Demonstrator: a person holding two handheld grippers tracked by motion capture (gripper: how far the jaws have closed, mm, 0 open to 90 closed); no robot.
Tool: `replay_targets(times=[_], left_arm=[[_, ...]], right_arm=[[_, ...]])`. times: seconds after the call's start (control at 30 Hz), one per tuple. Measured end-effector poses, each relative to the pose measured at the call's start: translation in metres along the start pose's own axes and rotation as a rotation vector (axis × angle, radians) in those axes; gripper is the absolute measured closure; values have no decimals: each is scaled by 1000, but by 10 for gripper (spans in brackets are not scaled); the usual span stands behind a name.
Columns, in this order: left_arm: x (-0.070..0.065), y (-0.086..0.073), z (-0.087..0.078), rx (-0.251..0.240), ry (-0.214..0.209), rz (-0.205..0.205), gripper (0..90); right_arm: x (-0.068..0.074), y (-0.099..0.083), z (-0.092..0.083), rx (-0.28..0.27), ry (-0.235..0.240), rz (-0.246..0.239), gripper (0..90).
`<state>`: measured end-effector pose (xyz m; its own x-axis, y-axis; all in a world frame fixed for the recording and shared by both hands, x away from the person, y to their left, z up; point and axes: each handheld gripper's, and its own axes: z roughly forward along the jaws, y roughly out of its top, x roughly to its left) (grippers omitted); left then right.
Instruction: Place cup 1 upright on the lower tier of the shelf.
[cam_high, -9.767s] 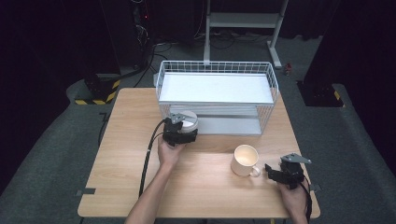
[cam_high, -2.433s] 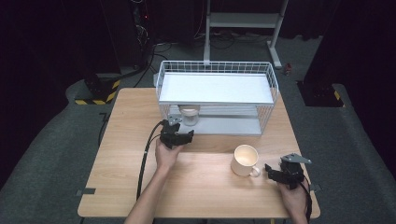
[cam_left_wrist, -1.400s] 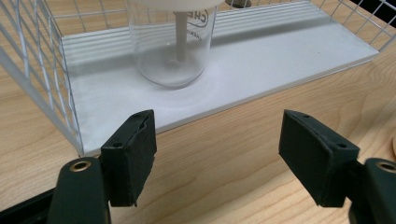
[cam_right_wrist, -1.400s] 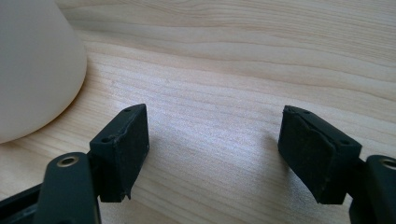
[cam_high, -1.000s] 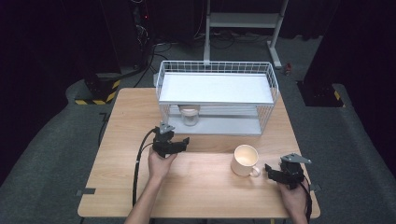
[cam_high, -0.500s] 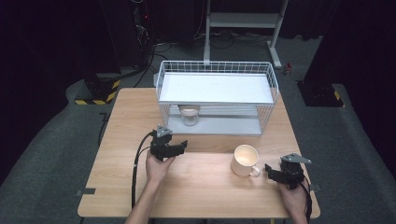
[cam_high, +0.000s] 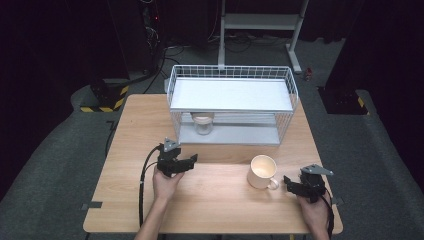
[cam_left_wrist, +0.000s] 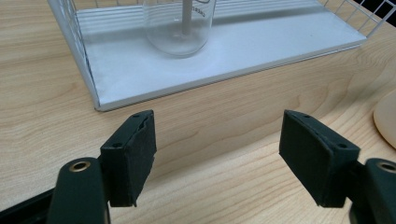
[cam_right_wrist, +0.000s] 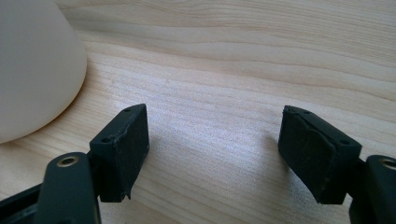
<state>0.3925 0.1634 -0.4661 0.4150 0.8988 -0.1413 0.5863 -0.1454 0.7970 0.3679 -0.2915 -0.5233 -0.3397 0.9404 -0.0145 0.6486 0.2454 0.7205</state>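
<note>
Two grippers on wooden table (cam_high: 125, 150), both w/ jaws wide apart, holding nothing. Left gripper (cam_high: 187, 161) sits just short of wire rack (cam_high: 230, 105); glass jar (cam_high: 202, 122) stands upright on rack's lower shelf, directly ahead of its jaws. Cream mug (cam_high: 262, 171) stands betw. the grippers, nearer right gripper (cam_high: 291, 183), just off its left jaw, not touching.

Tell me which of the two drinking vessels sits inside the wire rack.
The clear glass jar, on the rack's lower shelf near its left end. The cream mug stands on the bare table, in front of the rack.
</note>
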Motion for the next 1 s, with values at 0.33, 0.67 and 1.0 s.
replay_targets(times=[0.33,0.67,1.0], left_arm=[[0,-6,-3,0,1,-5,274],[1,-16,-7,0,-1,-17,274],[0,-24,-9,9,10,-15,274]], right_arm=[[0,0,0,0,0,0,250],[0,0,0,0,0,0,250],[0,0,0,0,0,0,250]])
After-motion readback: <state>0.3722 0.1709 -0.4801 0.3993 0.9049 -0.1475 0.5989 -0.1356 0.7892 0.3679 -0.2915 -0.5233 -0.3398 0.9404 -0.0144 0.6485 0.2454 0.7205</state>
